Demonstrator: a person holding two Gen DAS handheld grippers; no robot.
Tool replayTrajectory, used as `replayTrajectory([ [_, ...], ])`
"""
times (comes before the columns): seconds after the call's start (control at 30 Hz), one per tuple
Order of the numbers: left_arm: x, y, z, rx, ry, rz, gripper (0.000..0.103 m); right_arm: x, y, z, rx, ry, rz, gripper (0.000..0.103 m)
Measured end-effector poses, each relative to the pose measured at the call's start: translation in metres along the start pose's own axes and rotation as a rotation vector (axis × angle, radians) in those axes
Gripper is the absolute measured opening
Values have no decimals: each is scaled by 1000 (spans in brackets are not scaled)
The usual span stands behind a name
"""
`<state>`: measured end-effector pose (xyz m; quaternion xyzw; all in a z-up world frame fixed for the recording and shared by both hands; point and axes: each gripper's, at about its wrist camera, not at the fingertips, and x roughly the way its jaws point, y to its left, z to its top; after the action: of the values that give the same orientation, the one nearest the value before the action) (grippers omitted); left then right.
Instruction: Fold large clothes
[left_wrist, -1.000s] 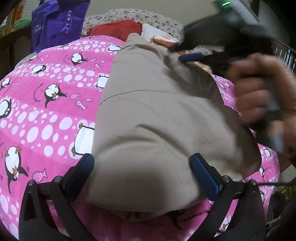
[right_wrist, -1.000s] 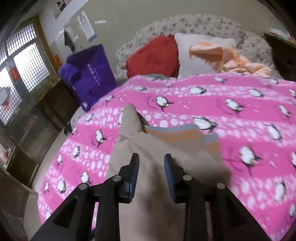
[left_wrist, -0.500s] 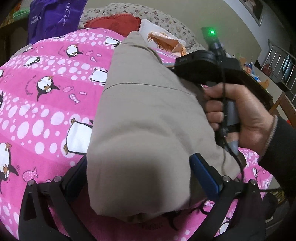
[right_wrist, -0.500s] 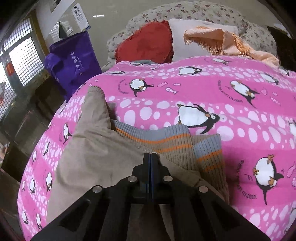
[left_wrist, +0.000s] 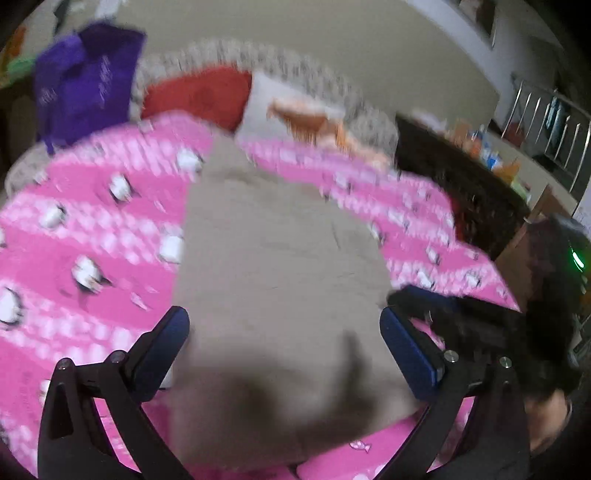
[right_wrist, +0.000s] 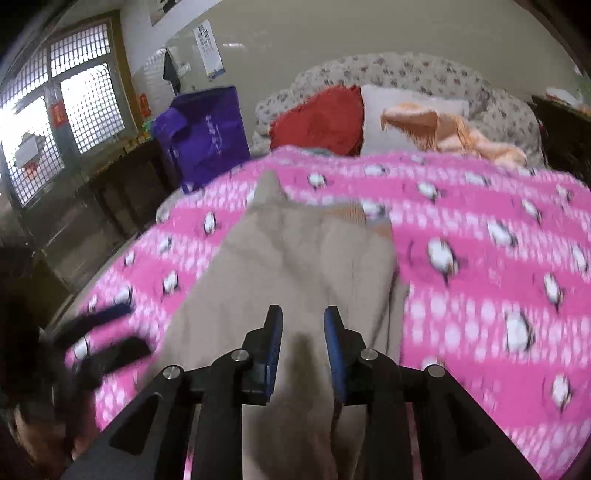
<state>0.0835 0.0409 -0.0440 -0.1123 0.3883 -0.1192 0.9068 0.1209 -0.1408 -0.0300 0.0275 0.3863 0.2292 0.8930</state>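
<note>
A beige garment was found lying folded lengthwise along the middle of the bed, on a pink penguin-print blanket. At its far end a striped knitted edge (orange and grey, blurred) was seen protruding from beneath the beige cloth.

The left gripper was observed above the near end of the garment with its jaws spread wide, one finger to each side of the cloth. No cloth was seen pinched between the blue pads; the gripper was recorded as released. Contact with the fabric could not be judged with confidence, as this view was heavily motion-blurred.

The right gripper was noted over the near part of the garment, jaws parted by a narrow gap, having just been opening. Beige cloth was visible through the gap, but nothing was seen clamped by the fingers.

Further out, a red cushion, a white pillow and an orange fringed cloth were recorded at the head of the bed, against a floral headboard. A purple bag was noted beside the bed, near a latticed window.
</note>
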Motion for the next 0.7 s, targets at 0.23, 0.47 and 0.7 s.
replayTrajectory([
  [0.23, 30, -6, -22, 41, 84, 80, 103, -12, -15, -35, 19, 25, -53, 28],
  [0.47, 31, -5, -39, 44, -40, 103, 103, -21, -5, -55, 33, -12, -46, 30],
  [0.7, 34, -7, -36, 61, -49, 114, 103, 2, -30, -79, 122, -30, 5, 39],
])
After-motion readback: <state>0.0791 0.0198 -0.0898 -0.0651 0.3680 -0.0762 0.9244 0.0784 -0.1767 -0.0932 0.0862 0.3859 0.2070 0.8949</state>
